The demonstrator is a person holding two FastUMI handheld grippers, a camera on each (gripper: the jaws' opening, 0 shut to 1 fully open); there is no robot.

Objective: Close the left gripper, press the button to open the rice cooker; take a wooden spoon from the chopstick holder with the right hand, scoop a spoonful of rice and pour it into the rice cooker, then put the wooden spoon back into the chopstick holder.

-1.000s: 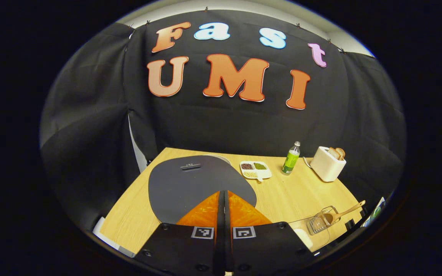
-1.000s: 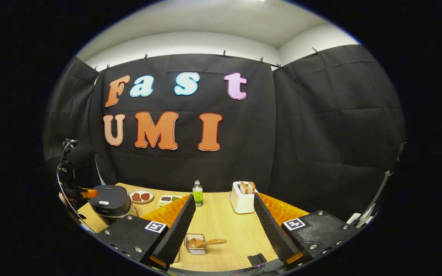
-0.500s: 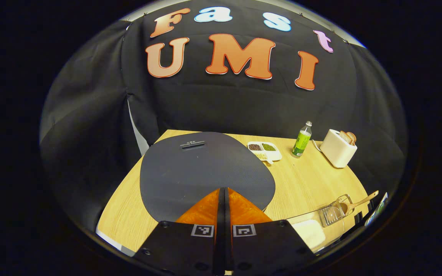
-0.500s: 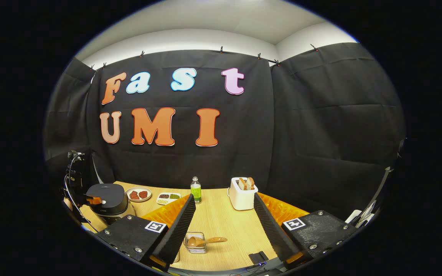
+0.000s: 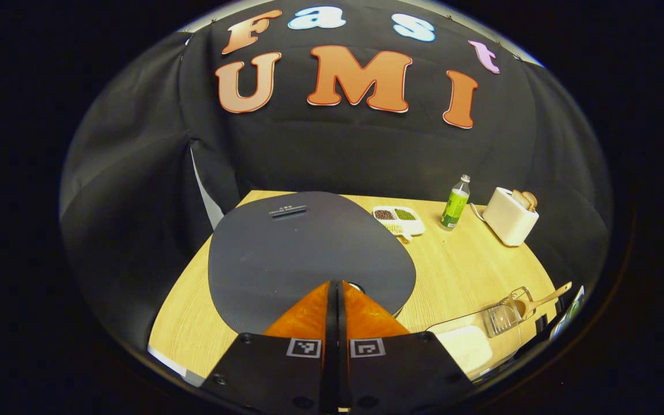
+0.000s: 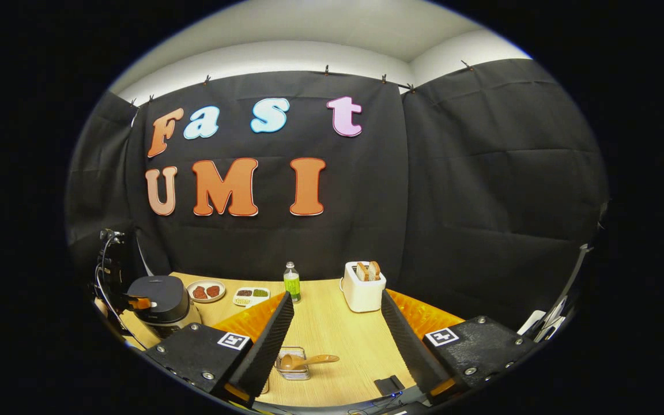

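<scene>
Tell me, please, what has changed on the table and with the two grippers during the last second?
The left gripper, fingers shut together, has come down closer over the rice cooker, whose lid now looks larger; its tips are at the lid's front edge. Nothing was taken or released. The right gripper stays open and has barely moved, with the wooden spoon still lying in the chopstick holder. The lid remains closed.
</scene>
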